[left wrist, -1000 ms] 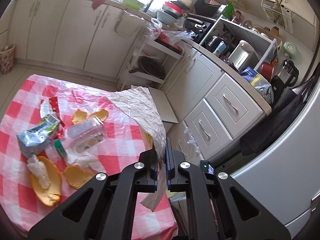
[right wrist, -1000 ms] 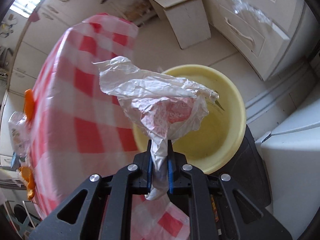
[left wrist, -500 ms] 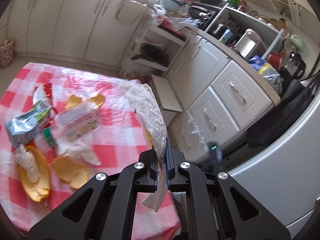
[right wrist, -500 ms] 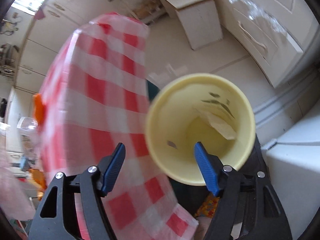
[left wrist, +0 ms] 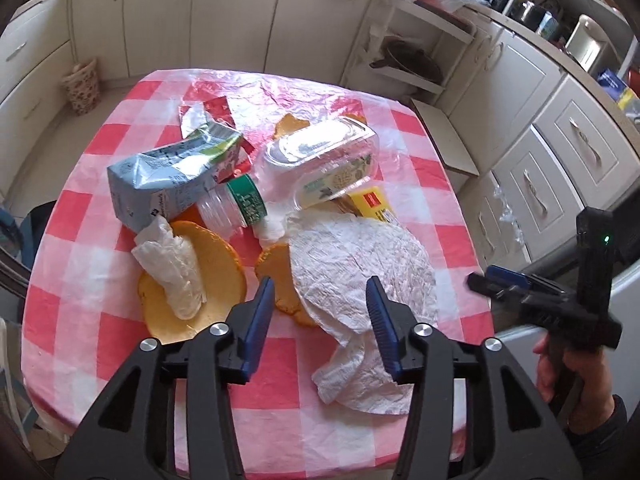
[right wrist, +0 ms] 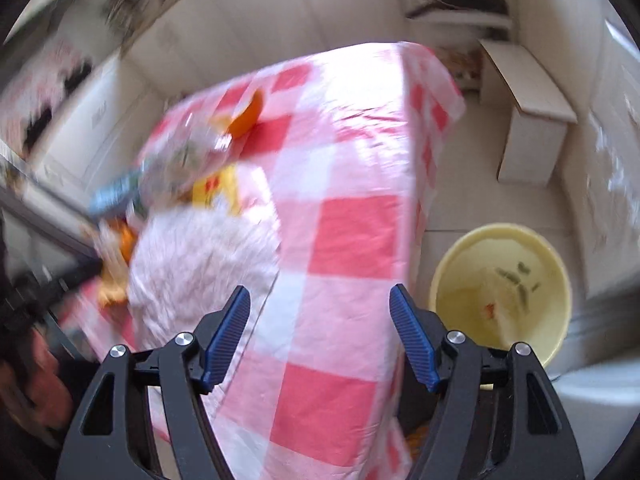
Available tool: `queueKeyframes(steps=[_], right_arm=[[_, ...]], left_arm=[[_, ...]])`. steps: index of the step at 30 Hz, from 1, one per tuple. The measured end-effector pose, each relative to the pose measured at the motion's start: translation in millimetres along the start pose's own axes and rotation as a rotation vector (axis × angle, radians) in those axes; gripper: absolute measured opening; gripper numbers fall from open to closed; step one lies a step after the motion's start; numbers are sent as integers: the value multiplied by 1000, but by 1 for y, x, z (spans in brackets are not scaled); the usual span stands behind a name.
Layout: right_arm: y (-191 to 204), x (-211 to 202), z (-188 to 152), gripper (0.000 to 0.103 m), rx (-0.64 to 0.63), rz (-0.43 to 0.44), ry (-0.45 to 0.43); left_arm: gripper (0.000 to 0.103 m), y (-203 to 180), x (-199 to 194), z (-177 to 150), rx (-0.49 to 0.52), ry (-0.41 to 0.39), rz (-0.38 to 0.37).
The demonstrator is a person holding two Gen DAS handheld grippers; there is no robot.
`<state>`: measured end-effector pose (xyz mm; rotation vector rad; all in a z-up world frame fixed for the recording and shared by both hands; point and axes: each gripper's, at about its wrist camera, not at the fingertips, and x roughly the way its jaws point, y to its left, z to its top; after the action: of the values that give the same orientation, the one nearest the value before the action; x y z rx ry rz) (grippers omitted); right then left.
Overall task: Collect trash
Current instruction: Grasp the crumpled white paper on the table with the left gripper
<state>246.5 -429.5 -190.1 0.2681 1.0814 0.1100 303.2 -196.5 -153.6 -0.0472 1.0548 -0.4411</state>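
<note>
Trash lies on a red-and-white checked table: a white paper towel, a blue-grey carton, a clear bottle with a green label, a clear plastic box, orange peels and a crumpled white glove. My left gripper is open and empty just above the paper towel's near edge. My right gripper is open and empty over the table's edge; it also shows in the left wrist view. A yellow bin stands on the floor beside the table, with wrappers inside.
White kitchen cabinets and drawers run along the right. A low white step stool stands on the floor past the bin. A wicker basket sits by the far cabinets. The right wrist view is motion-blurred.
My left gripper opened and let go of the paper towel, which now lies on the table. My right gripper dropped its crumpled wrapper into the yellow bin, then swung back over the table.
</note>
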Motion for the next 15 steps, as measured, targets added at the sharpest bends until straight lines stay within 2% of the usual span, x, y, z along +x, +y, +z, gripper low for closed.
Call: queueKeyframes(steps=[2,4,6,10,12,14,15], right_arm=[[24,9,-7,72,-126,-72,12],[40,16,-15,74,-217,-126,12],[51,21,-19,75,-281,-158,16],[59,22,-25,76,-313,-144,17],[59,21,-26,77,-315,-139,18],[61,22,-26,79,-318,-137,18],[63,22,-27,80,-321,-135,19]], left_arm=[[58,-4,-1,-6,11,8,-6],[63,-7,2,-16,26,19,2],[64,-8,9,-24,40,42,11],[63,-14,20,-40,19,89,-35],[57,-19,23,-47,33,96,-37],[29,-24,25,-52,37,115,-50],[20,-25,26,-54,35,123,-60]])
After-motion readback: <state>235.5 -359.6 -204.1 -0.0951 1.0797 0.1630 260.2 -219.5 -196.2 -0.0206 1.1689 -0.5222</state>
